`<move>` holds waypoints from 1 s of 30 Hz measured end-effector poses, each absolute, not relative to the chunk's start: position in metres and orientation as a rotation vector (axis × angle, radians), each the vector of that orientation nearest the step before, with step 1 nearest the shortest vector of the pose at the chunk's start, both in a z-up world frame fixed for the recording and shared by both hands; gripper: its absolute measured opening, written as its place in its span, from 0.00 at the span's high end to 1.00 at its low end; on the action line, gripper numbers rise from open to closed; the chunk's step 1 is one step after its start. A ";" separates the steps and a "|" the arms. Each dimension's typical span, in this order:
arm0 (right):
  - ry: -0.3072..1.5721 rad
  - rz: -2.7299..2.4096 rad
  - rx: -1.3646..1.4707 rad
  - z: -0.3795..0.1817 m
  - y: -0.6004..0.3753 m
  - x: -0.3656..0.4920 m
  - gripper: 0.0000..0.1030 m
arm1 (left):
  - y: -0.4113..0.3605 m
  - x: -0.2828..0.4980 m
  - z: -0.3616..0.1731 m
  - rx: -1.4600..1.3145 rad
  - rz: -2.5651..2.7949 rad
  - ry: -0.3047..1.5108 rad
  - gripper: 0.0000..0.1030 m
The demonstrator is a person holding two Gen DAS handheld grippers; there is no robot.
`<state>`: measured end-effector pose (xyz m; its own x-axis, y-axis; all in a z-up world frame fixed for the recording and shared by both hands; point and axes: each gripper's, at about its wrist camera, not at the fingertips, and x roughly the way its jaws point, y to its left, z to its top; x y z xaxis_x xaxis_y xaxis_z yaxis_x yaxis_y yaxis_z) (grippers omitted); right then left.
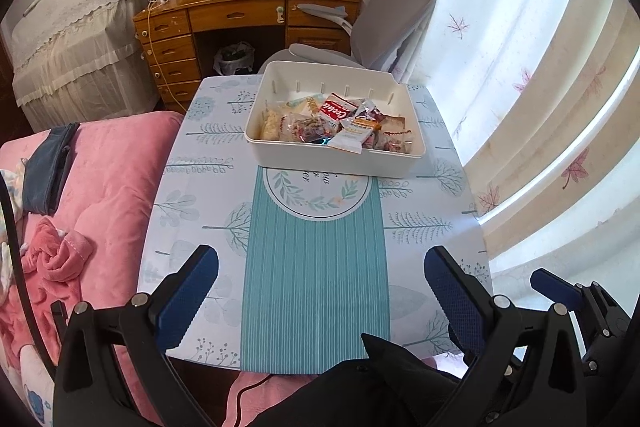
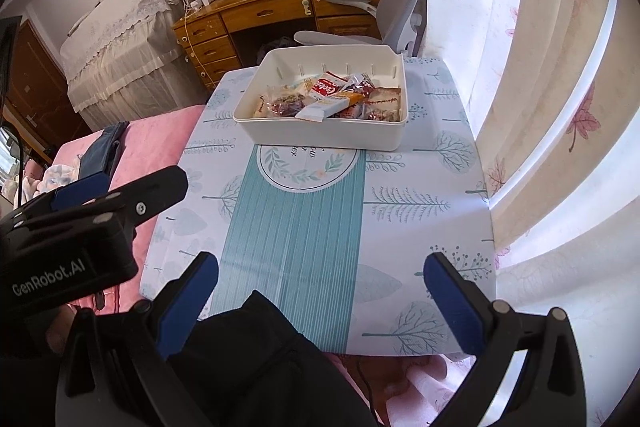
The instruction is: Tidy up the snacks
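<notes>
Both claws, left (image 1: pixel 320 291) and right (image 2: pixel 320 291), hang apart and empty, well short of the snack-filled white bin (image 1: pixel 280 147), apparently finished.

A grey chair (image 1: pixel 384 15) stands beside the wooden desk (image 1: pixel 240 15).

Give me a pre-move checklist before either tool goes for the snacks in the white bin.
1. Left tool open and empty: ok.
2. Right tool open and empty: ok.
3. Snack packets inside the white bin: ok.
4. Bin fully on the table: ok.
5. Path over the teal runner free of objects: ok.
6. No packet left outside the bin: ok on the visible tabletop; behind the bin, cannot tell.
</notes>
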<state>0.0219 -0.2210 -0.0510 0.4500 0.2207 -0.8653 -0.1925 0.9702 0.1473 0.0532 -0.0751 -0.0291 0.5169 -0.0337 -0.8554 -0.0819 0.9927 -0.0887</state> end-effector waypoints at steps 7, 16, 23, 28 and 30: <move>1.086 0.245 0.027 -0.054 -0.225 0.025 0.00 | -0.080 0.058 -0.033 -0.125 0.026 1.042 0.01; 1.116 0.246 0.031 -0.061 -0.228 0.031 0.00 | -0.080 0.060 -0.040 -0.133 0.043 1.075 0.01; 1.126 0.253 0.030 -0.063 -0.227 0.034 0.00 | -0.080 0.064 -0.043 -0.137 0.053 1.088 0.01; 1.131 0.255 0.034 -0.065 -0.229 0.038 0.00 | -0.081 0.065 -0.044 -0.136 0.053 1.091 0.01; 1.131 0.255 0.034 -0.065 -0.229 0.038 0.00 | -0.082 0.067 -0.045 -0.131 0.053 1.094 0.01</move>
